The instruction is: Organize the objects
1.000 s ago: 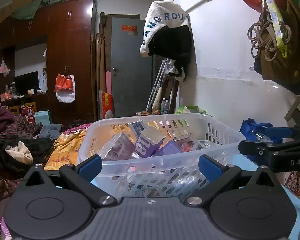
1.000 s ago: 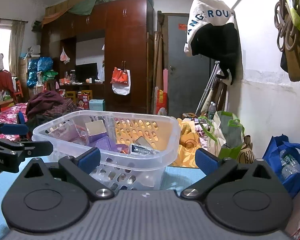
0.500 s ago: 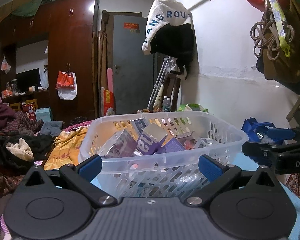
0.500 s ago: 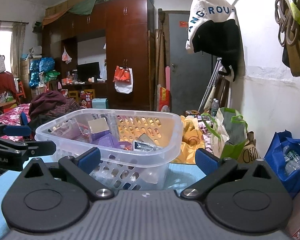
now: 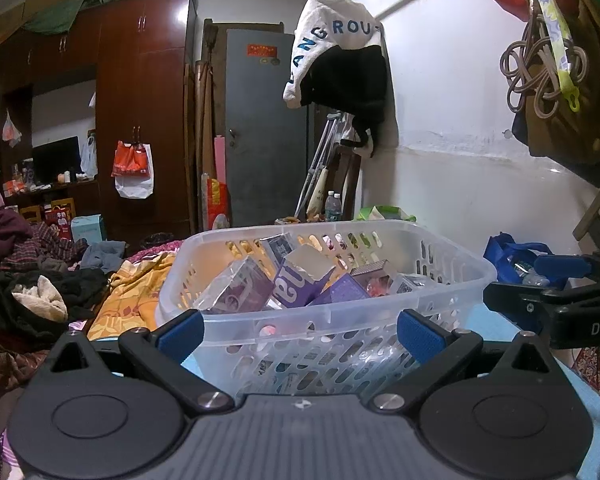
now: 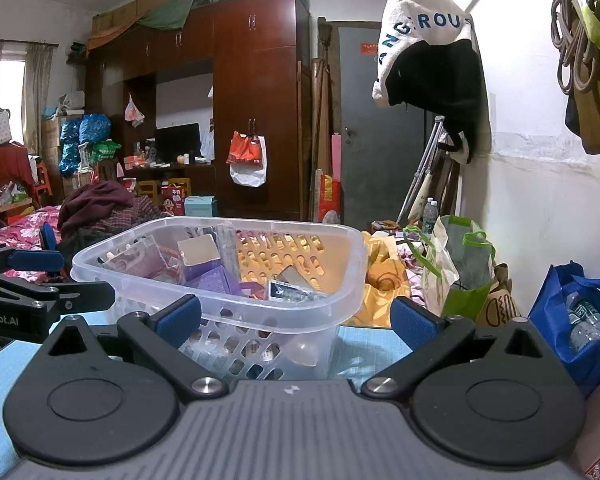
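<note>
We see the clear plastic basket (image 5: 324, 280) full of small boxes (image 5: 240, 292): likely light, flexible. Left gripper (image 5: 300, 332) and right gripper (image 6: 296, 316) both spread apart, empty; we'd take the rim.

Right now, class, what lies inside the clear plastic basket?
Inside the clear plastic basket lie several small purple boxes, one wrapped in shiny film, and a dark packet. What lies beneath them is only dimly visible through the slotted wall.
</note>
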`<state>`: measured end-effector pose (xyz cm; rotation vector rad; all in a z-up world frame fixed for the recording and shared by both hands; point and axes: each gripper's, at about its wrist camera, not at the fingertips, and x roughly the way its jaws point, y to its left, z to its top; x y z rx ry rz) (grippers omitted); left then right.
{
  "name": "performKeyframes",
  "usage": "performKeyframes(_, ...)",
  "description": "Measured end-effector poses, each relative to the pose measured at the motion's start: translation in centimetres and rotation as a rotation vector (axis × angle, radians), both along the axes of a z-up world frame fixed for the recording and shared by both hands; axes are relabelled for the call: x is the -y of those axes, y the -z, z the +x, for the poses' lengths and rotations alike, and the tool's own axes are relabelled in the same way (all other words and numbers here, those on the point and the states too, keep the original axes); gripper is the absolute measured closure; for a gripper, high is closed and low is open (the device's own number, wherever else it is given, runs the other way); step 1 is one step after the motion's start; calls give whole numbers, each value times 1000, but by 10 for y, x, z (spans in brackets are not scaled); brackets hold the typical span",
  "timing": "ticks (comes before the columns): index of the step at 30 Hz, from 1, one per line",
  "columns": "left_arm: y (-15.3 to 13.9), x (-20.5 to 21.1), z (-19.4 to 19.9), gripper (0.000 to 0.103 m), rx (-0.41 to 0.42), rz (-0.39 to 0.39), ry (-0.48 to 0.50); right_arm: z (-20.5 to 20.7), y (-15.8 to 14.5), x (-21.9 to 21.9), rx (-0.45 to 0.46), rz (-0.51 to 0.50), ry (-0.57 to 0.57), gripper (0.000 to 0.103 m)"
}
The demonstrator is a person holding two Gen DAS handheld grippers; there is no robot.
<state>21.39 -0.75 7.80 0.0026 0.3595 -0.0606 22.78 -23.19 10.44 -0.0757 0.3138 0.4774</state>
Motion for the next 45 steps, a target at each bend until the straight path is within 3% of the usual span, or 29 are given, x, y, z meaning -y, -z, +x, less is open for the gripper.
performKeyframes(45,1,3,2,0,-6,-3,-15,2,3,1,-1,7,-11,0)
